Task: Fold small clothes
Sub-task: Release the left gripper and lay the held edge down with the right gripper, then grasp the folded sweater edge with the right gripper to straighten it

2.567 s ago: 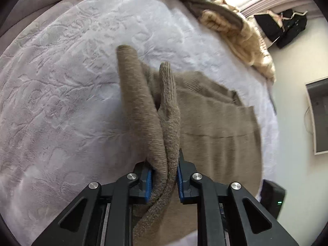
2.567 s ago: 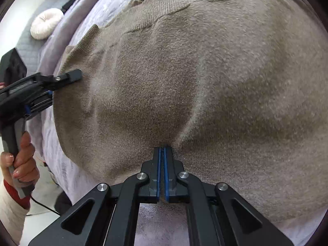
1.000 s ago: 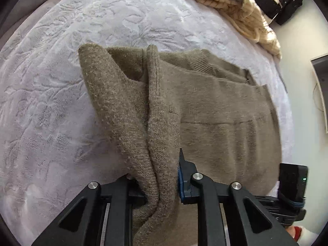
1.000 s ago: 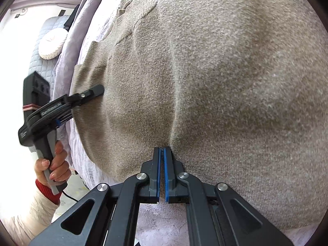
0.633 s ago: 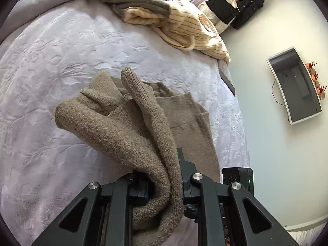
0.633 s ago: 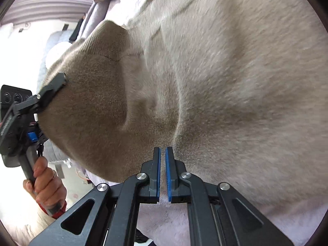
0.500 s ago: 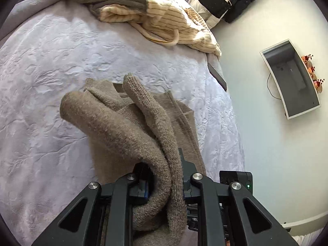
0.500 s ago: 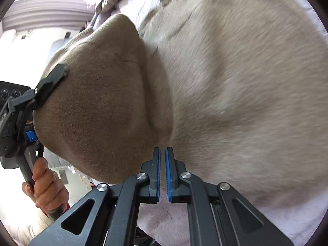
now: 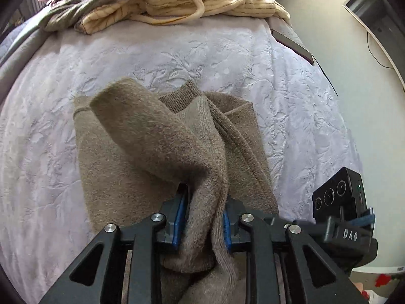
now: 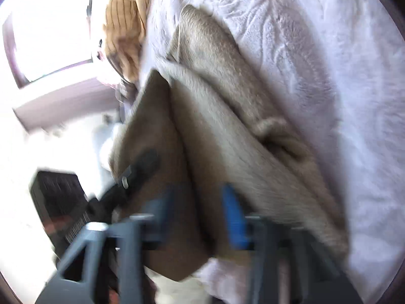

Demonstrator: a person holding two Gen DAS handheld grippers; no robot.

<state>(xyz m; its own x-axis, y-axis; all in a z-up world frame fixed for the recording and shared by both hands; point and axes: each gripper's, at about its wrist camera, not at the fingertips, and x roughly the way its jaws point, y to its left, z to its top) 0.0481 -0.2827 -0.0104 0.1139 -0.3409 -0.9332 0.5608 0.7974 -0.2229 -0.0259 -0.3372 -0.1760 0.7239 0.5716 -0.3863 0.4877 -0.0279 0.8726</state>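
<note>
A brown knit sweater [image 9: 131,152] lies folded lengthwise on the lilac bedspread [image 9: 63,76]. A thick fold of it rises into my left gripper [image 9: 203,221]. That fold fills the gap between the blue pads [image 9: 180,217], and the jaws are opening. In the blurred right wrist view the sweater [image 10: 227,106] runs away from my right gripper [image 10: 200,210]. Its jaws stand wide and are opening, with the sweater's edge between them but not pinched. The left gripper's finger [image 10: 141,164] shows there at the left. The right gripper's body [image 9: 339,202] sits beside the left one.
A pile of cream striped clothes [image 9: 202,0] and a grey garment [image 9: 76,12] lie at the far end of the bed. A dark flat object [image 9: 291,45] rests near the bed's right edge. Beyond it are a pale wall and a wall-mounted screen [image 9: 374,12].
My left gripper has carried the sweater's side across toward the right gripper, so the sweater now lies narrower. The right gripper's jaws went from shut to wide apart and its view swung.
</note>
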